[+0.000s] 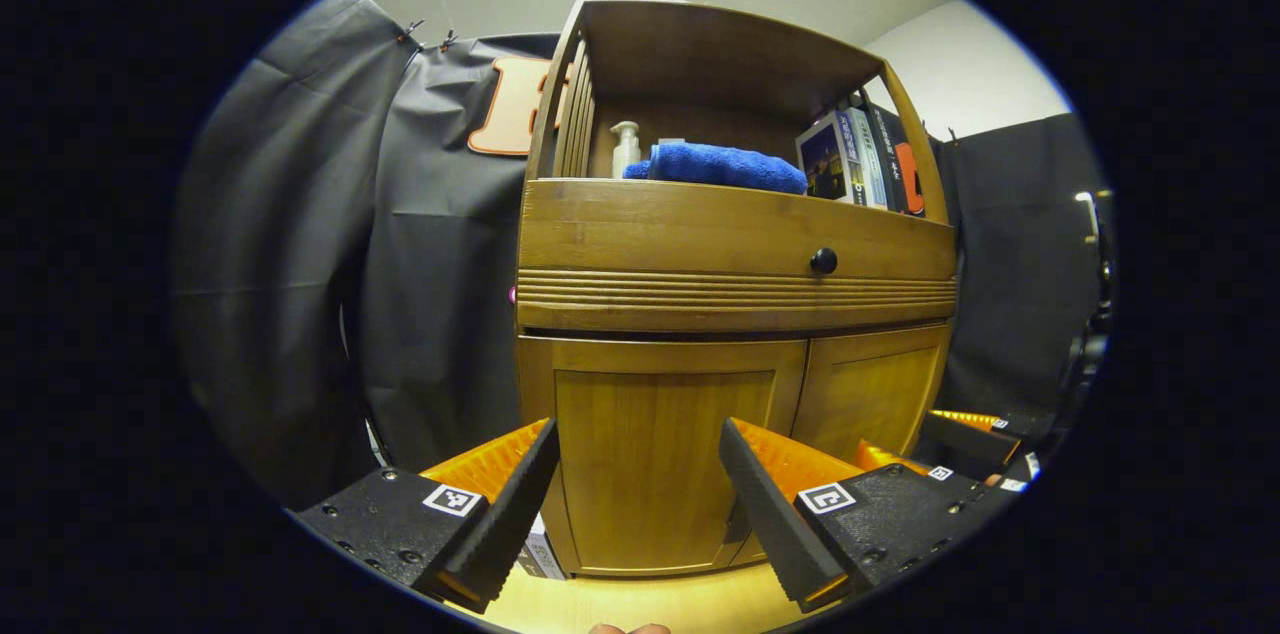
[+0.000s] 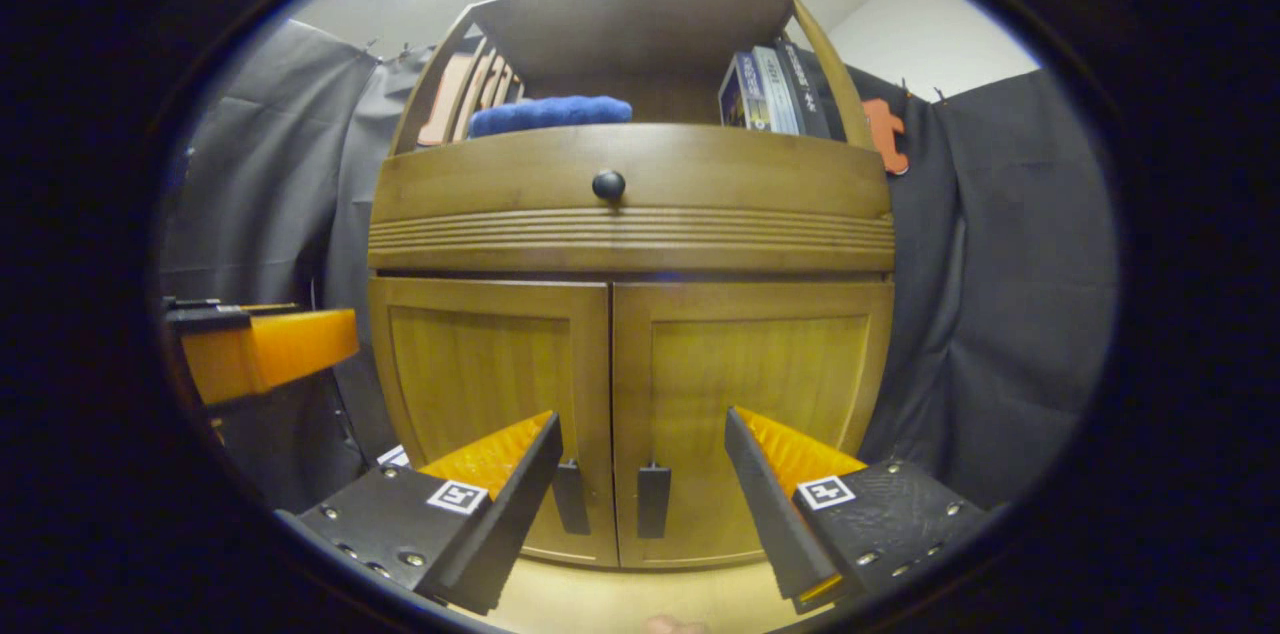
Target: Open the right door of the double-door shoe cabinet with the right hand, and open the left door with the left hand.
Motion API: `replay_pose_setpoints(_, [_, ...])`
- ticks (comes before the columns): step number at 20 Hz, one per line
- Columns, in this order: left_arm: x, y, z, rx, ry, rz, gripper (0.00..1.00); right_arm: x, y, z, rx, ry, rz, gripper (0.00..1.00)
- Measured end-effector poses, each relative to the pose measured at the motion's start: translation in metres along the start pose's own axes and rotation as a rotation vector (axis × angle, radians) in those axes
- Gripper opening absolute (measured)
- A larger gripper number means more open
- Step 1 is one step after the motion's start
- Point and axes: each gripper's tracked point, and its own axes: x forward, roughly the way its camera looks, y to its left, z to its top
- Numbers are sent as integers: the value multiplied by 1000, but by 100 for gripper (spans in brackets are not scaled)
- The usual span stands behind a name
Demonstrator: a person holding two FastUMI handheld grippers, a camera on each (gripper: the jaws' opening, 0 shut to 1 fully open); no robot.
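The wooden shoe cabinet [image 2: 630,244] stands upright straight ahead, both lower doors closed. In the right gripper view the left door [image 2: 480,364] and right door [image 2: 760,359] meet at the middle, each with a small dark handle [image 2: 571,497] [image 2: 653,501] near its bottom inner edge. My right gripper [image 2: 642,416] is open and holds nothing, a short way in front of the two handles. My left gripper [image 1: 638,429] is open too, facing the left door [image 1: 660,454] without touching it. The right gripper [image 1: 965,434] appears low at the right of the left gripper view, and the left gripper [image 2: 265,349] at the left of the right gripper view.
Above the doors sits a drawer with a round black knob [image 2: 608,184]. The open shelf on top holds a blue towel [image 1: 725,166], a pump bottle [image 1: 626,149] and books [image 1: 860,164]. Black cloth hangs on both sides. A light wooden surface [image 1: 640,604] lies below the cabinet.
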Motion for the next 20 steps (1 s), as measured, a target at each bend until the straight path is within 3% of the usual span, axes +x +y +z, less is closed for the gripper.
replay_pose_setpoints(6, [7,22,-5,0,11,45,99,34,-4,-62,4,137,-18,96])
replay_pose_setpoints(8, [9,29,-6,0,12,60,99,49,-6,-79,1,172,-30,81])
replay_pose_setpoints(10, [13,37,-8,4,16,77,99,64,-10,-94,-2,199,-46,80])
replay_pose_setpoints(12, [18,45,-10,8,21,93,99,68,-14,-96,-4,217,-63,60])
replay_pose_setpoints(15, [24,56,-11,13,23,117,99,84,-10,-108,2,249,-49,57])
replay_pose_setpoints(16, [25,59,-12,18,24,125,99,93,-14,-115,-6,253,-76,59])
replay_pose_setpoints(17, [27,62,-12,22,24,131,99,98,-13,-116,-1,252,-75,28])
replay_pose_setpoints(19, [30,66,-12,25,22,142,99,97,-14,-124,-13,270,-84,34])
replay_pose_setpoints(20, [31,67,-13,24,21,144,99,93,-13,-115,1,257,-100,27])
